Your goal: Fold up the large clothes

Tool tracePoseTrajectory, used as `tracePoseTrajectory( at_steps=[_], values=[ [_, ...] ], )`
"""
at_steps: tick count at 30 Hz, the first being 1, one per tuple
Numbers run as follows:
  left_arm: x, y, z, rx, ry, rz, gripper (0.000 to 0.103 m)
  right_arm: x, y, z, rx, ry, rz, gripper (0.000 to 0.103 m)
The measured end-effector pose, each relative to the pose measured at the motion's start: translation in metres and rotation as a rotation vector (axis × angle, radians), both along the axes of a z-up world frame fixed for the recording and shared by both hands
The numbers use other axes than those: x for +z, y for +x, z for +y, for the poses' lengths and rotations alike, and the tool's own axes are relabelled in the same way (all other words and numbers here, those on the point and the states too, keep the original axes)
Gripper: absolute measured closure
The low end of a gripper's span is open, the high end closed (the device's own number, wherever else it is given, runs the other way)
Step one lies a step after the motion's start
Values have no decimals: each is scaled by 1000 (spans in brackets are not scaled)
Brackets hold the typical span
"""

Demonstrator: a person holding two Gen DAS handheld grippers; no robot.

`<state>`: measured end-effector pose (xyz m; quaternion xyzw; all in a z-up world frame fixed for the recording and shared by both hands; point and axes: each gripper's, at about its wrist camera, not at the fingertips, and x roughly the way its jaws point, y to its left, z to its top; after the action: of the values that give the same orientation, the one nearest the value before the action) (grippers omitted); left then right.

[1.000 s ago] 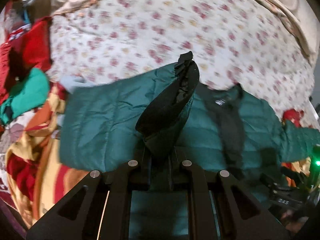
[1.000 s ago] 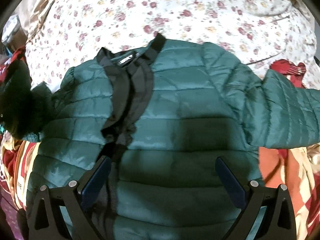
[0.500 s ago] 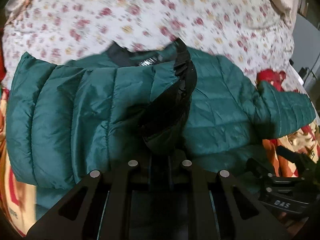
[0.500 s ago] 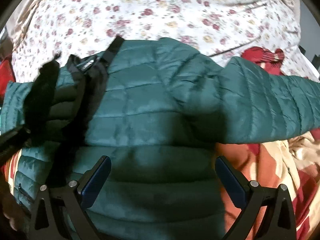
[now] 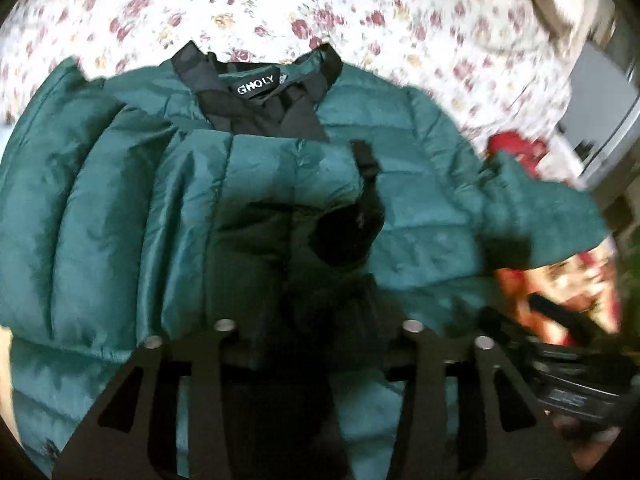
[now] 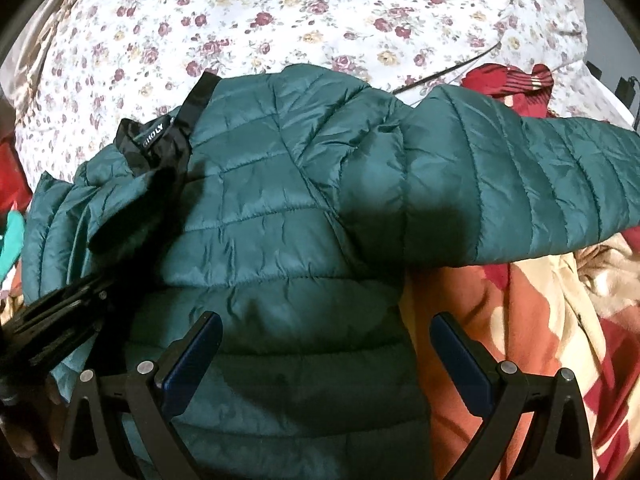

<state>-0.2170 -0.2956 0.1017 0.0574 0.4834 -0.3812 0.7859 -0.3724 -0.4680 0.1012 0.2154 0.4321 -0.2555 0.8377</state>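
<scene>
A teal quilted puffer jacket (image 6: 288,208) with black collar lining lies on a floral bedsheet (image 6: 320,20). My left gripper (image 5: 320,300) is shut on the jacket's left sleeve cuff (image 5: 352,224) and holds it over the jacket's chest, below the collar label (image 5: 256,89). The left gripper also shows in the right wrist view (image 6: 60,320), at the left. My right gripper (image 6: 324,352) is open and empty above the jacket's lower right body. The right sleeve (image 6: 540,184) stretches out to the right.
A red garment (image 6: 516,84) lies beyond the right sleeve. An orange, cream and red patterned blanket (image 6: 540,340) lies to the right of the jacket. A teal cloth (image 6: 10,240) and red cloth (image 6: 12,176) sit at the left edge.
My left gripper has carried the sleeve cuff rightward across the jacket, folding the left sleeve over the chest. The right gripper has drifted right, staying open.
</scene>
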Motion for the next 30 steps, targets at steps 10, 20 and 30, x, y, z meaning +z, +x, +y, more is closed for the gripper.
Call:
tracePoseTrajectory(
  at_steps=[10, 20, 30],
  values=[
    [73, 2, 95, 97, -5, -206, 37, 21, 36, 34, 104, 112, -133, 0],
    [51, 61, 162, 331, 57, -189, 35, -18, 117, 62, 227, 180, -122, 71],
    [2, 99, 163, 427, 76, -79, 35, 25, 96, 12, 90, -121, -137, 88]
  ],
)
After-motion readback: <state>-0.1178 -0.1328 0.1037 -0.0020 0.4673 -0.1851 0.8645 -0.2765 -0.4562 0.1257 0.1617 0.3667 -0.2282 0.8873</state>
